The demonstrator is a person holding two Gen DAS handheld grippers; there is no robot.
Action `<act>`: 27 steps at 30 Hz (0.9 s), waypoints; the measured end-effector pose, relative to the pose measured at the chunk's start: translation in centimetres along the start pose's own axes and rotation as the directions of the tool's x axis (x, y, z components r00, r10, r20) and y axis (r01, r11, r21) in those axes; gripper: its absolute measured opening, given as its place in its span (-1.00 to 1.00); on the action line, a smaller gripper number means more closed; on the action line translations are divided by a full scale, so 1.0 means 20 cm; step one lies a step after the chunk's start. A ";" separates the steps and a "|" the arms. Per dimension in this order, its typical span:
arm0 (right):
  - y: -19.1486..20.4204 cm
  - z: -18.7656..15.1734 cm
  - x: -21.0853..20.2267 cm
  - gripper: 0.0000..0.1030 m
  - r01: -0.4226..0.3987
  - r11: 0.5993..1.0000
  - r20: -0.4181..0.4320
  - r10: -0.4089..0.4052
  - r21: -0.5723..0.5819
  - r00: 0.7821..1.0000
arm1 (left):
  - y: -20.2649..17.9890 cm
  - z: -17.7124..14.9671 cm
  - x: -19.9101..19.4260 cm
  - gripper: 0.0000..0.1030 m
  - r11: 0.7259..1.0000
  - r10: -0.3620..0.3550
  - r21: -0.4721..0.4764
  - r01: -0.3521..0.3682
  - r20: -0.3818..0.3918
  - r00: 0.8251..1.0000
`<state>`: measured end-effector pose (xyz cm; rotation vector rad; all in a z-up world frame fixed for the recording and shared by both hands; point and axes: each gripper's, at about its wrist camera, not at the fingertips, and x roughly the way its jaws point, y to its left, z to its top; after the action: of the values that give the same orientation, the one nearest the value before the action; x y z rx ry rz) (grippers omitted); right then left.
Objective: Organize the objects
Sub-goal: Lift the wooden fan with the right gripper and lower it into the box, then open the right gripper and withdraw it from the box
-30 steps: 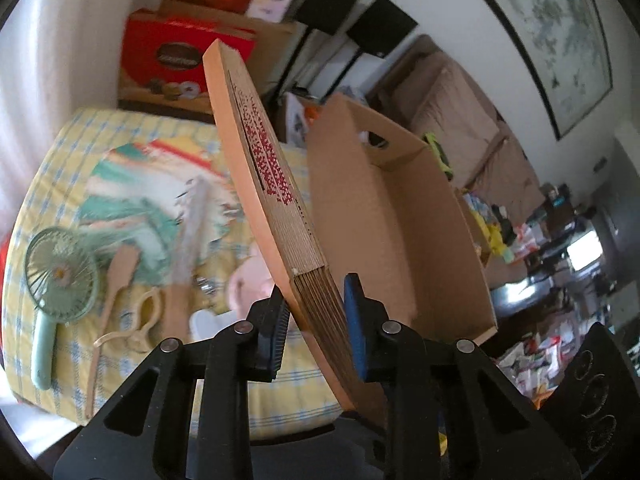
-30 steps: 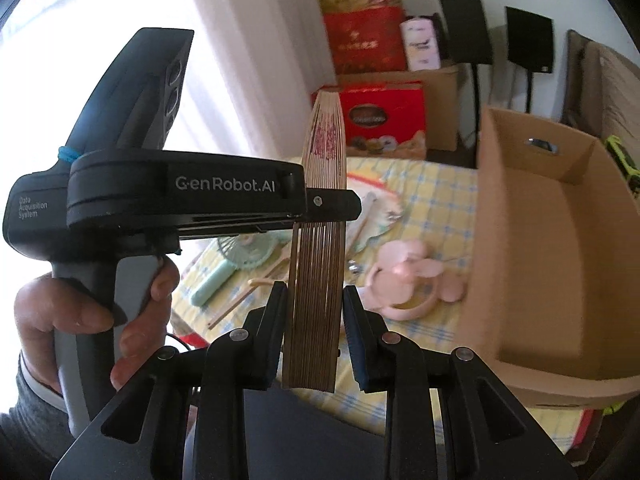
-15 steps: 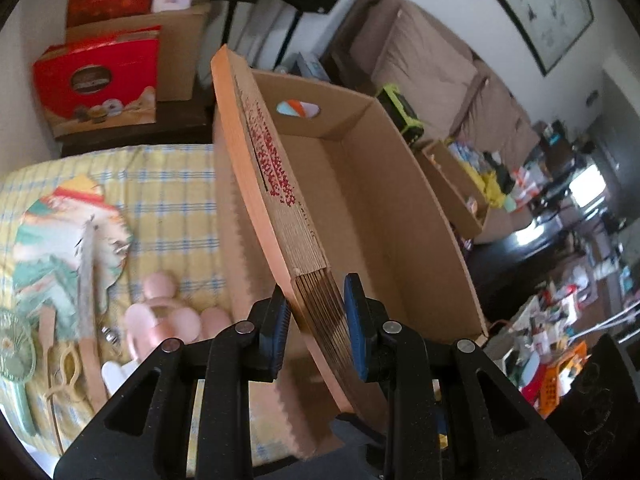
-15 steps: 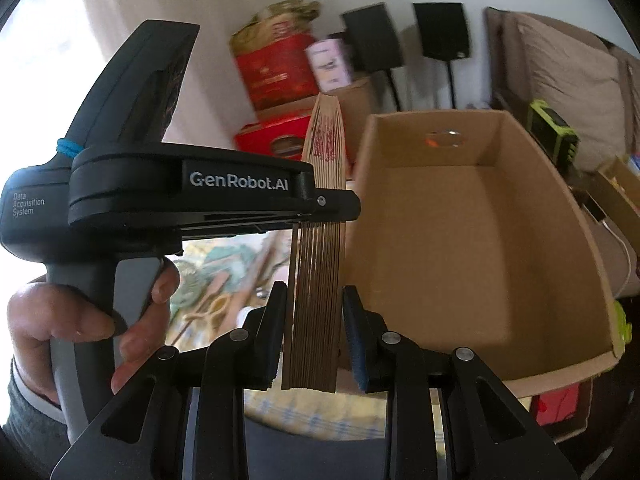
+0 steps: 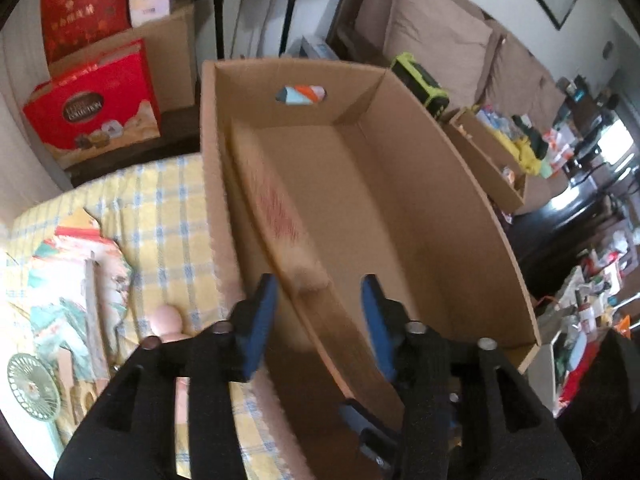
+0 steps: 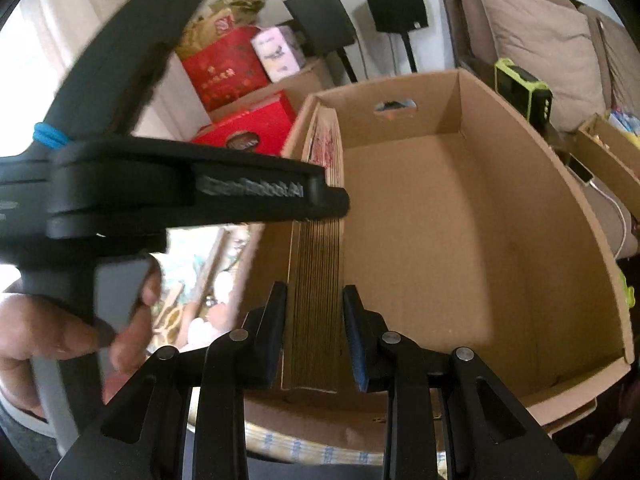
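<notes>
A folded wooden fan with red markings [image 5: 280,216] lies tilted inside the open cardboard box [image 5: 460,184], against its left wall. My left gripper [image 5: 318,312] is open, its jaws wide apart on either side of the fan's lower end. In the right wrist view the fan [image 6: 318,264] stands between the jaws of my right gripper [image 6: 316,320], which is shut on its base. The left gripper's body [image 6: 168,196] crosses that view above the fan. The box [image 6: 540,184] holds nothing else that I can see.
The box sits on a yellow checked cloth [image 5: 160,208]. Left of it lie an open paper fan [image 5: 76,280], a pink handheld fan [image 5: 168,320] and a green handheld fan [image 5: 32,388]. Red gift boxes [image 5: 96,100] stand behind. A sofa [image 5: 440,28] is at the back right.
The fan has gone down from above the table into the box. My left gripper's jaws have opened and let go of it. The right gripper still holds its base.
</notes>
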<state>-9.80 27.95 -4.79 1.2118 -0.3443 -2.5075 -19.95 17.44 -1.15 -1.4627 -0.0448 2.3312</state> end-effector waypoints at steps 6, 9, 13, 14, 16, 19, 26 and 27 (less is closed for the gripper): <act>-0.01 -0.01 0.08 -0.42 -0.017 1.000 -0.052 0.016 -0.005 0.998 | 0.09 -0.01 -0.15 0.02 1.000 -0.002 -0.018 0.003 0.055 0.998; 0.01 -0.01 0.08 -0.42 -0.033 0.999 -0.054 0.033 -0.005 0.998 | 0.16 -0.04 -0.22 0.14 0.999 -0.009 -0.034 0.011 0.070 0.998; 0.05 -0.02 0.05 -0.34 -0.033 0.999 -0.039 0.032 -0.022 0.999 | 0.29 -0.11 -0.31 0.33 0.998 0.024 -0.058 -0.019 0.099 0.995; 0.07 -0.03 0.03 -0.30 -0.032 0.999 -0.034 0.030 -0.030 0.999 | 0.32 -0.13 -0.32 0.43 0.998 0.028 -0.063 -0.022 0.104 0.994; 0.10 -0.03 0.01 -0.19 -0.021 0.999 -0.025 0.020 -0.047 0.999 | 0.37 -0.17 -0.36 0.51 0.997 0.034 -0.074 -0.025 0.118 0.992; 0.15 -0.01 -0.03 -0.04 0.000 0.997 -0.005 0.000 -0.081 1.000 | 0.47 -0.22 -0.41 0.51 0.994 0.070 -0.086 -0.060 0.127 0.989; 0.30 0.00 -0.11 0.41 0.012 0.987 0.024 -0.009 -0.160 1.000 | 0.67 -0.37 -0.51 0.79 0.986 0.124 -0.132 -0.107 0.132 0.983; 0.32 0.01 -0.10 0.43 0.010 0.986 0.023 -0.006 -0.167 1.000 | 0.68 -0.39 -0.52 0.80 0.985 0.129 -0.136 -0.111 0.131 0.983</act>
<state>-7.46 22.95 -0.99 1.1221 -0.1313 -2.5017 -13.35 -0.11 1.14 -1.3935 -0.1508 2.5685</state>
